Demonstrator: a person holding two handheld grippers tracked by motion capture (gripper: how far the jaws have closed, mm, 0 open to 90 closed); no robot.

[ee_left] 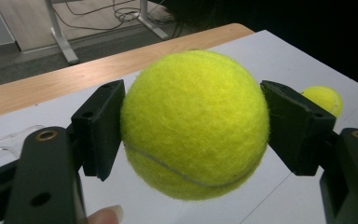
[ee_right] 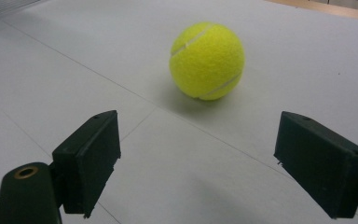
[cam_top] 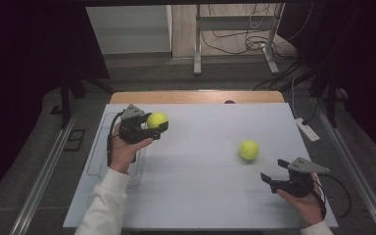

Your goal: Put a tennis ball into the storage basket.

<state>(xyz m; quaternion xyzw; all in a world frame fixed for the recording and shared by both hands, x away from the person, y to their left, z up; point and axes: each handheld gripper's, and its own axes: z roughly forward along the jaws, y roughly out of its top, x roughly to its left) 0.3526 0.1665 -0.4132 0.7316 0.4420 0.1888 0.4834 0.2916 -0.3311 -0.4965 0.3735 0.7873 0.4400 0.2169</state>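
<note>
Fingers (ee_left: 100,128) on the left gripper (cam_top: 149,128) are clamped on a ball (cam_top: 157,119), one pad on each side, so that one's properly held. It's lifted off the table (cam_top: 196,196), over the far left part, close to a clear tray (cam_top: 97,166) that sits by the left edge. From the left gripper view the squeeze looks centred, pads about on the ball's middle line, so I don't think it'll pop out.

Right gripper (cam_top: 269,180) is a different story: its fingers stand wide apart with nothing between them, low near the right front of the table. A second ball (cam_top: 248,150) lies loose on the table ahead of it, a bit apart, and lines up roughly between the open fingers in the right gripper view.

So my read: left side is mid-carry, right side is set up for a pick. Next move for the right probably means sliding forward until the ball sits between the pads, then closing gently, since a round ball rolls off if nudged. Where the left ball goes, maybe the tray, can't tell.
</note>
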